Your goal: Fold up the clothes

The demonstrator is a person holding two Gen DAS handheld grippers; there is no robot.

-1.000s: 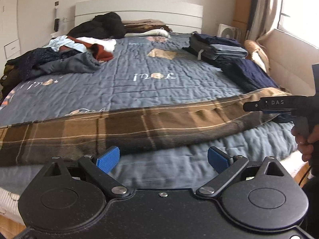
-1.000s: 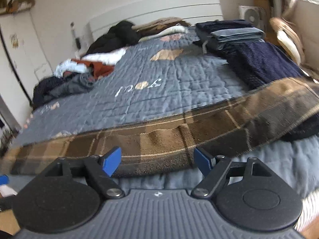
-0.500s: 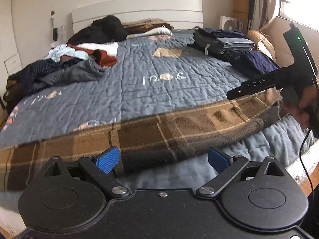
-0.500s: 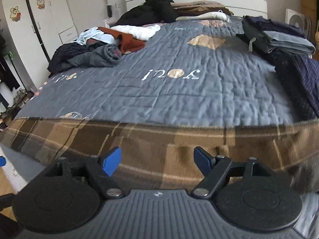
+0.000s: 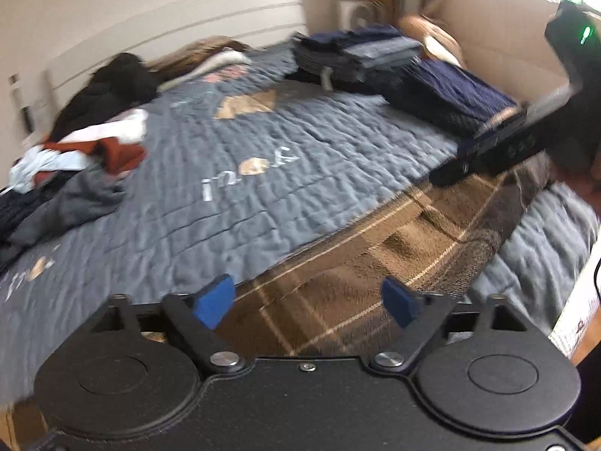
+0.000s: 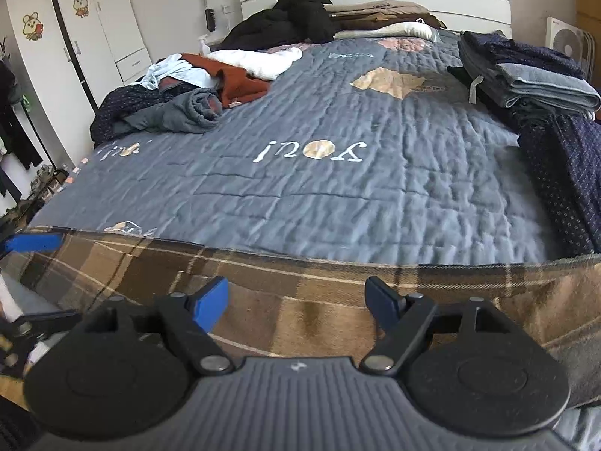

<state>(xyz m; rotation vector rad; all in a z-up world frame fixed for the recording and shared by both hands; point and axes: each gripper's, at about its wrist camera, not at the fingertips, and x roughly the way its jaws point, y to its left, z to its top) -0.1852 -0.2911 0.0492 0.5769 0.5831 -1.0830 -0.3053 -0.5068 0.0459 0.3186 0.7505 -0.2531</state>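
A long brown plaid cloth (image 5: 413,233) lies stretched along the near edge of the bed (image 5: 263,188). My left gripper (image 5: 306,304) hovers over it with its jaws closing. The cloth sits below and between the blue pads, which do not press on it. In the right wrist view the same plaid cloth (image 6: 300,278) runs across the frame under my right gripper (image 6: 296,306), which is open and holds nothing. The left wrist view shows the right gripper (image 5: 462,165) from the side, above the cloth's right end. A blue finger (image 6: 33,242) of the left gripper shows at the cloth's left end.
Unfolded clothes (image 6: 188,90) are heaped at the bed's far left, and a black jacket (image 6: 293,18) lies by the headboard. Folded dark garments (image 6: 526,71) are stacked at the far right. White wardrobes (image 6: 56,56) stand to the left and a fan (image 6: 567,45) at the back right.
The left gripper has slid right along the plaid cloth, rolled, and narrowed its jaws. The right gripper has moved left over the cloth and levelled out, still open.
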